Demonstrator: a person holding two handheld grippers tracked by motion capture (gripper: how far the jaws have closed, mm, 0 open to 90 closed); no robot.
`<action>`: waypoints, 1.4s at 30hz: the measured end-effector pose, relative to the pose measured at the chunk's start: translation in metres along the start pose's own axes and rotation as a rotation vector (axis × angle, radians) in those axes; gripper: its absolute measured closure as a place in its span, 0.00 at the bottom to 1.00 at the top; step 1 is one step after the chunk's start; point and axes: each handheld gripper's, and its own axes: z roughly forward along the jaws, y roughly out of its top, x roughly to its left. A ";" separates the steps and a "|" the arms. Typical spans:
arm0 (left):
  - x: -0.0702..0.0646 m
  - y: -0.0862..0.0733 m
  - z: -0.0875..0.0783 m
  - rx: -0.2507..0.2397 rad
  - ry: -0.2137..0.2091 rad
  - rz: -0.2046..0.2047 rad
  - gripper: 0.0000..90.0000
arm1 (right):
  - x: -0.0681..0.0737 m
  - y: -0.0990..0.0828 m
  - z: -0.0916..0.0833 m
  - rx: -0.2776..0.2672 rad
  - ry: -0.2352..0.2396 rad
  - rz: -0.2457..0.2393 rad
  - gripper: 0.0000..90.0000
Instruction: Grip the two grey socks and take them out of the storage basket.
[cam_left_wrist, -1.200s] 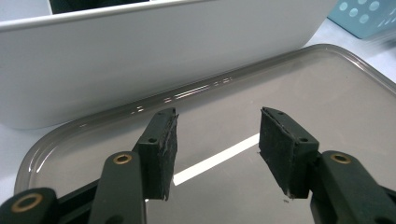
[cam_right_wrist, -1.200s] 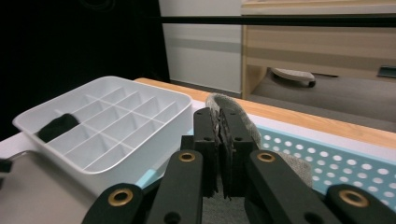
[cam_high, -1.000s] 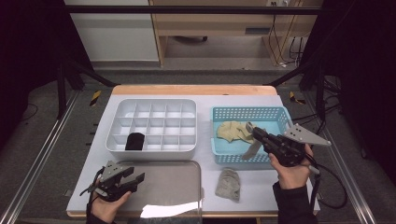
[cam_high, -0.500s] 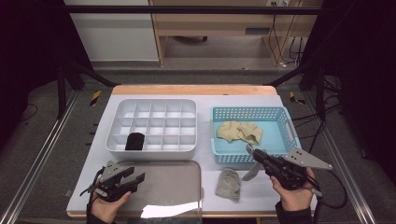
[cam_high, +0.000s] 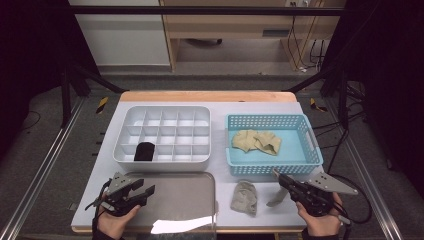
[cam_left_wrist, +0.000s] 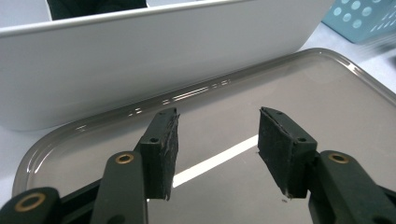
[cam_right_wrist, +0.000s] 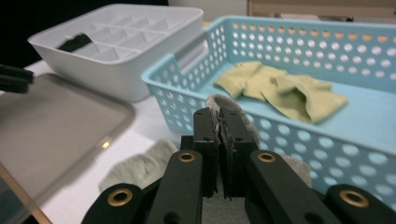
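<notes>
I hold the right gripper (cam_high: 276, 176) pinched on a grey sock (cam_high: 276, 198), dangling just in front of the blue basket (cam_high: 274, 168), beside a second grey sock (cam_high: 245, 197) on the table. Its long axis hangs down and leftward. Risk: the thin bite slips, or the sock snags the basket wall. The left gripper (cam_high: 141, 187) stands spread over the tray (cam_high: 185, 192).
</notes>
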 end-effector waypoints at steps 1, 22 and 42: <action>0.000 0.000 0.000 -0.001 -0.003 0.002 0.52 | -0.001 -0.002 0.001 0.008 -0.007 0.003 0.96; -0.003 0.002 -0.002 -0.004 -0.016 -0.005 0.52 | -0.010 -0.035 0.041 0.166 -0.077 -0.031 0.92; -0.049 0.046 -0.020 -0.032 -0.104 0.092 0.52 | 0.013 -0.015 0.038 0.065 0.000 -0.047 0.76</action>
